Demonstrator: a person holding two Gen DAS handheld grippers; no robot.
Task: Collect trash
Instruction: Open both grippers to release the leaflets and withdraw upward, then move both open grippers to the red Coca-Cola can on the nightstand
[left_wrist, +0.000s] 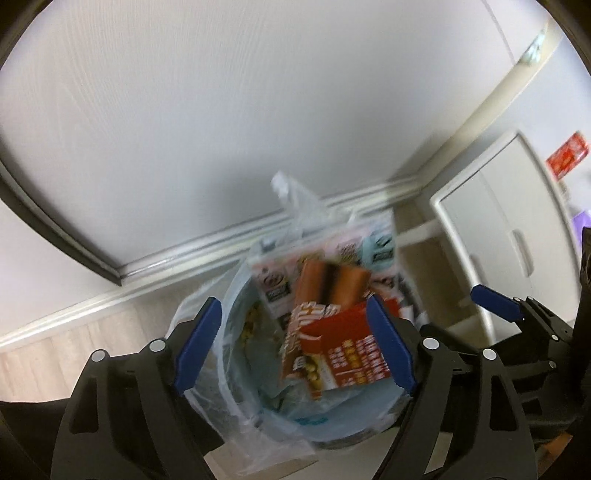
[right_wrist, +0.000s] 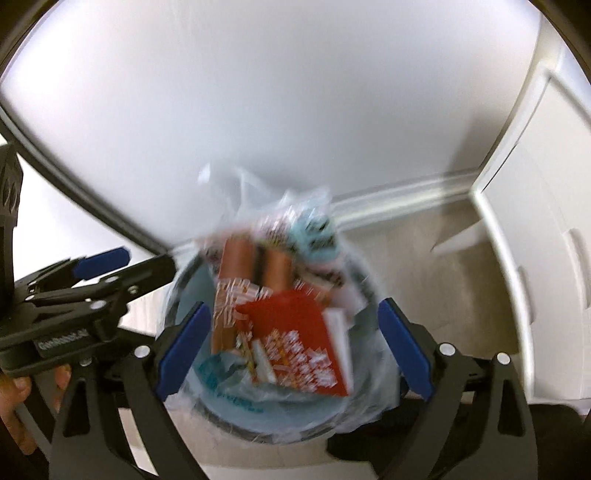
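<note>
Your left gripper (left_wrist: 295, 347) and your right gripper (right_wrist: 295, 347) both hang over the trash bin (left_wrist: 255, 417), and both have their jaws spread wide with nothing pinched between the blue pads; the packages only appear between the pads because they lie lower, inside the bin. The bin stands on the floor near the white wall (left_wrist: 221, 110), and it is lined with a clear plastic bag (left_wrist: 295, 199) whose handles stick up at the far side. It is already quite full: a red carton (left_wrist: 354, 350) lies on top, an orange-brown pack (left_wrist: 328, 288) leans behind it, and a pale printed wrapper (left_wrist: 376, 240) stands at the far rim. I judge that this load is delivered and that the task is well advanced, but neither view shows the rest of the room, so you cannot tell if more trash waits. The left wrist view shows a white cabinet (left_wrist: 498, 221) at the right with a red box (left_wrist: 567, 155) farther behind it. The right wrist view shows instead your other gripper at the left and your fingers (right_wrist: 22, 398) on its handle.
</note>
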